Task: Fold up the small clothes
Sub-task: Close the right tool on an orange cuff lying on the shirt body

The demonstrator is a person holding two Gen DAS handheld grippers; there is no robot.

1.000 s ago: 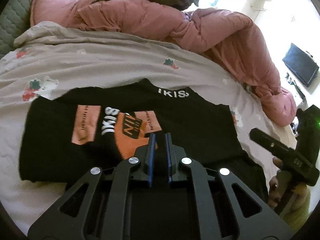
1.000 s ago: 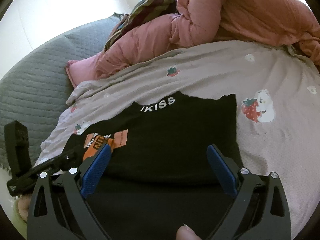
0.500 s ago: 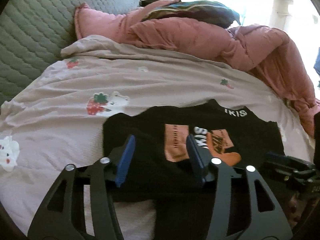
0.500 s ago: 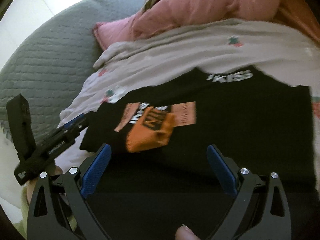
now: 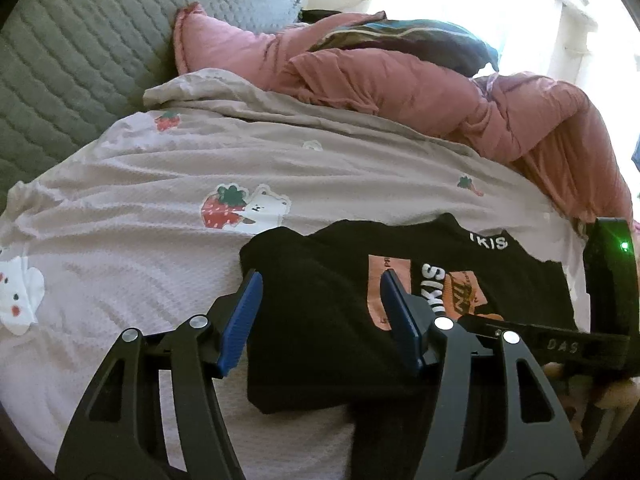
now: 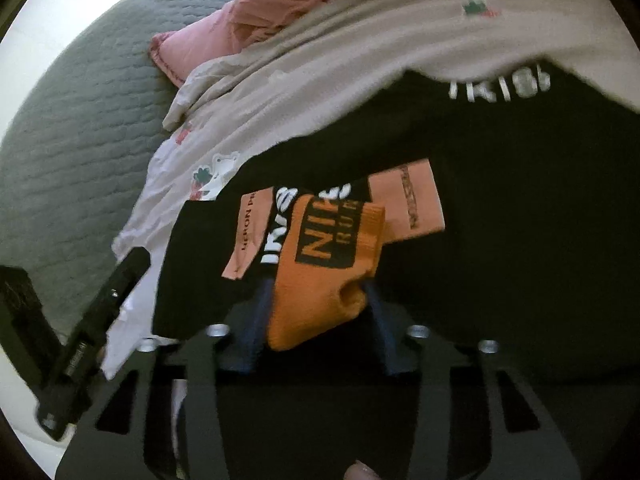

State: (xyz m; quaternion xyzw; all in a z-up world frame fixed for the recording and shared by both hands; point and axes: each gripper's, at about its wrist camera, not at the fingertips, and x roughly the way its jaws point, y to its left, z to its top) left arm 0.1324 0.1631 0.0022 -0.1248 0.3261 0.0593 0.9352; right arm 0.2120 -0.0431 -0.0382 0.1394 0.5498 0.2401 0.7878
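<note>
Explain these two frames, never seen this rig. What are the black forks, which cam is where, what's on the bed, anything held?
There is no robot arm here. A person holds a hand-operated two-finger gripper in each hand, and each one has a fisheye camera looking forward along its fingers. That is why black prongs with blue pads fill the bottom of each picture.

The left wrist view shows the left gripper. It is open, with its fingers either side of the left part of a folded black T-shirt. The right wrist view shows the right gripper, which appears closed on an orange sock lying on that shirt.

The shirt lies on a strawberry-print bedsheet. A pink duvet is bunched behind it, against a grey quilted headboard.
</note>
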